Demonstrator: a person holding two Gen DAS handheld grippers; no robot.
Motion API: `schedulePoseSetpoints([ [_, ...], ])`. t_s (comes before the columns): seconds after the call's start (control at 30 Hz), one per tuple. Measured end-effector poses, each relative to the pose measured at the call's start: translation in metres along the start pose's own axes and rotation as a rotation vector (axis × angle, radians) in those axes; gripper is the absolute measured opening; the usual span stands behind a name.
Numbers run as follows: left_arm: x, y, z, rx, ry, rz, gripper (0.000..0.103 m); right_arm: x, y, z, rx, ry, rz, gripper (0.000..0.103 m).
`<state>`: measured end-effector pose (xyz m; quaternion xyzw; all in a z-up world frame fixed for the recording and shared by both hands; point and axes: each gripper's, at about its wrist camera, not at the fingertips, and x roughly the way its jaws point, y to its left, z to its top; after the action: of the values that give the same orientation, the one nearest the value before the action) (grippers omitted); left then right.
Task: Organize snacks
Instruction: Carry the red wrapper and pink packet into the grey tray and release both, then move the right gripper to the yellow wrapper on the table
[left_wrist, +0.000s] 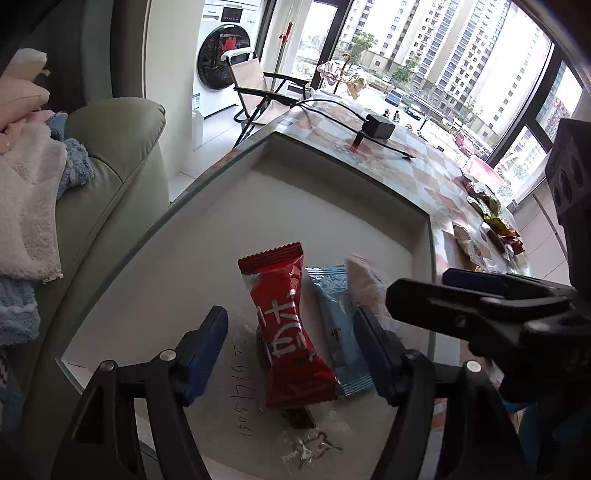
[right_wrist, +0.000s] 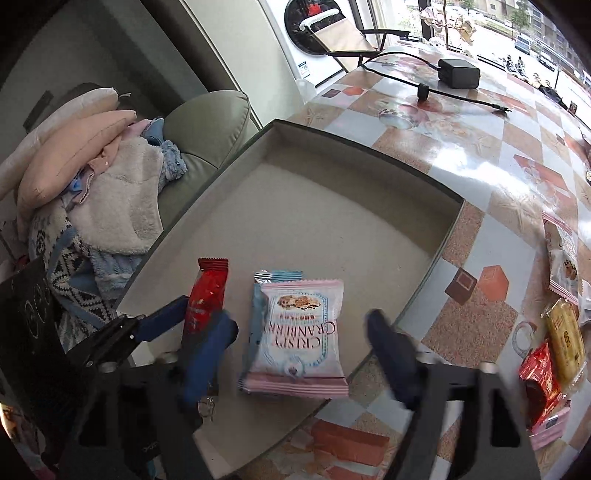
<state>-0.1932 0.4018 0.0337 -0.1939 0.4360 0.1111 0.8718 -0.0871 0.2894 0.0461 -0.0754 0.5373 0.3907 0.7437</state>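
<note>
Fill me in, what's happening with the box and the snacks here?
A person with a gripper in each hand is sorting snacks into a shallow grey box on the table. The red packet lies between the open jaws of the left gripper; the pink cranberry packet lies between the open jaws of the right gripper, over a blue packet. Neither is gripped. More snacks wait on the checked tablecloth.

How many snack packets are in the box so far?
3, clustered at the near end of the box: a red packet leftmost, a blue packet beside it, a pink packet overlapping the blue one. More may hide underneath.
</note>
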Motion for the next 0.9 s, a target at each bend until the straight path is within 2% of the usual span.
schedulePoseSetpoints([
  [0.17,-0.011,-0.019,-0.002,0.067,-0.019,-0.002,0.079,-0.027,-0.018,-0.02,-0.034,-0.029,-0.144,0.1],
  [0.47,-0.025,-0.087,-0.019,0.223,-0.013,-0.068,0.08,-0.088,-0.129,-0.111,0.213,-0.056,-0.314,0.102],
  [0.57,-0.022,-0.113,-0.028,0.28,0.011,-0.086,0.08,-0.1,-0.151,-0.14,0.277,-0.056,-0.371,0.102],
  [0.63,-0.019,-0.127,-0.035,0.305,0.034,-0.097,0.08,-0.107,-0.16,-0.155,0.295,-0.06,-0.377,0.102],
  [0.73,-0.016,-0.141,-0.046,0.331,0.059,-0.097,0.08,-0.11,-0.158,-0.169,0.237,-0.075,-0.373,0.102],
  [0.9,-0.008,-0.155,-0.064,0.344,0.091,-0.089,0.081,-0.096,-0.136,-0.184,0.004,-0.04,-0.399,0.102],
])
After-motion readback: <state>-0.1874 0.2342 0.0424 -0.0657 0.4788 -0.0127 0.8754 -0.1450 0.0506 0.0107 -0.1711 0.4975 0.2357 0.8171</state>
